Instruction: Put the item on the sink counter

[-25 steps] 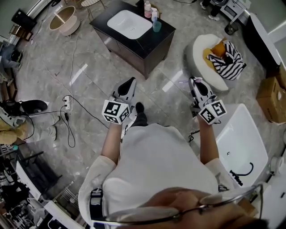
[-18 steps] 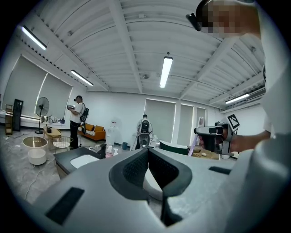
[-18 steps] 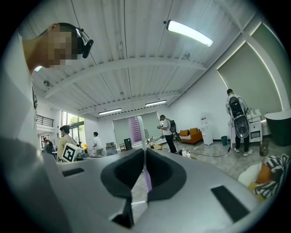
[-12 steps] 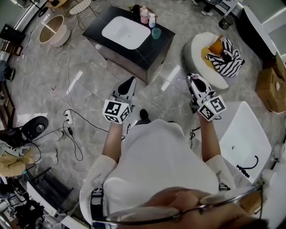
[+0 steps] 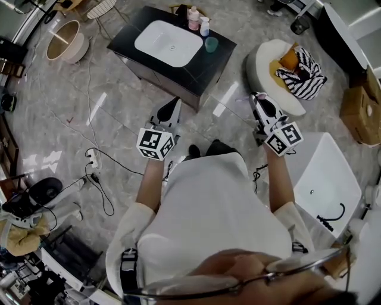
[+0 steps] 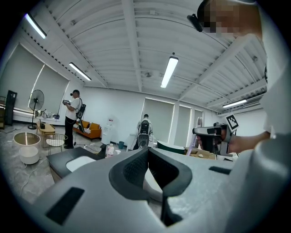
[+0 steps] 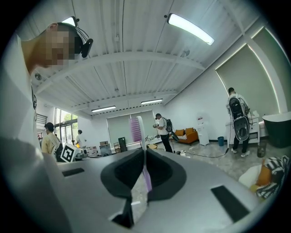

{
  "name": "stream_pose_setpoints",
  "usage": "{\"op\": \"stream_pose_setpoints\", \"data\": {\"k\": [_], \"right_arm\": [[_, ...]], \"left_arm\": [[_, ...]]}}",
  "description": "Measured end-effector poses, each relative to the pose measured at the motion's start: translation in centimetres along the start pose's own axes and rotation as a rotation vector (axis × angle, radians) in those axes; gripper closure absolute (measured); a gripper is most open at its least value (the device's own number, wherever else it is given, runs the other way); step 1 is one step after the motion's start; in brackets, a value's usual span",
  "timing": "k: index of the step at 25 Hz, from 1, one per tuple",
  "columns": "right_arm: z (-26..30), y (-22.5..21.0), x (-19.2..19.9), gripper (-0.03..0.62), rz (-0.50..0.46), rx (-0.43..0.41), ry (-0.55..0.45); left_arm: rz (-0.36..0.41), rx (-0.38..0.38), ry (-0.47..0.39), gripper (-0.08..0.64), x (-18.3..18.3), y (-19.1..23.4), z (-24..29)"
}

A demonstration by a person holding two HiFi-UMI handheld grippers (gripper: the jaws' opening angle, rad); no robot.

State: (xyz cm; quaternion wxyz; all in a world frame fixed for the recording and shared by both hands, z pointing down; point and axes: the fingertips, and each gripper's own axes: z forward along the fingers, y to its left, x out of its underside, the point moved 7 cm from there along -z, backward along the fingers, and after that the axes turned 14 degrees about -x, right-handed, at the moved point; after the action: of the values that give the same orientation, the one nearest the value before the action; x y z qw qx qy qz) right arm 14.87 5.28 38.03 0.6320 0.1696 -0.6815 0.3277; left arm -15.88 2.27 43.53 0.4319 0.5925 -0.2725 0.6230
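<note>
The sink counter (image 5: 199, 65) is a black cabinet with a white basin (image 5: 168, 43), standing on the floor ahead of me. Bottles (image 5: 194, 17) and a teal cup (image 5: 211, 43) stand at its far side. My right gripper (image 5: 259, 98) is held level in the air, shut on a purple toothbrush (image 7: 138, 134) that stands upright between its jaws (image 7: 144, 152). My left gripper (image 5: 169, 111) is shut with nothing in it; its jaws (image 6: 147, 152) meet. The counter (image 6: 59, 159) shows low at the left of the left gripper view. Both grippers are well short of the counter.
A white round seat with a striped bag (image 5: 300, 71) lies right of the counter. A white bathtub (image 5: 324, 184) is at my right, a cardboard box (image 5: 360, 113) beyond it. Cables and a power strip (image 5: 92, 159) lie on the floor at left. Several people stand far off.
I have walked across the floor: the things on it at the left have slid down the head view. Both grippers travelled with me, level, and the toothbrush stays in the right one.
</note>
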Motion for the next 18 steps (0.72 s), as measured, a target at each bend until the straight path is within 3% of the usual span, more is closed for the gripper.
{"op": "stream_pose_setpoints", "data": {"k": [9,18], "right_arm": [[3.6,-4.9,0.6,0.566,0.045,-0.025,0.014],[9.0,-14.5,0.7,0.566,0.118,-0.079,0.062]], "left_arm": [[-0.017,-0.003,0.034,0.555,0.6,1.6,3.5],[-0.018,-0.06,0.075,0.555,0.3,2.8,11.1]]}}
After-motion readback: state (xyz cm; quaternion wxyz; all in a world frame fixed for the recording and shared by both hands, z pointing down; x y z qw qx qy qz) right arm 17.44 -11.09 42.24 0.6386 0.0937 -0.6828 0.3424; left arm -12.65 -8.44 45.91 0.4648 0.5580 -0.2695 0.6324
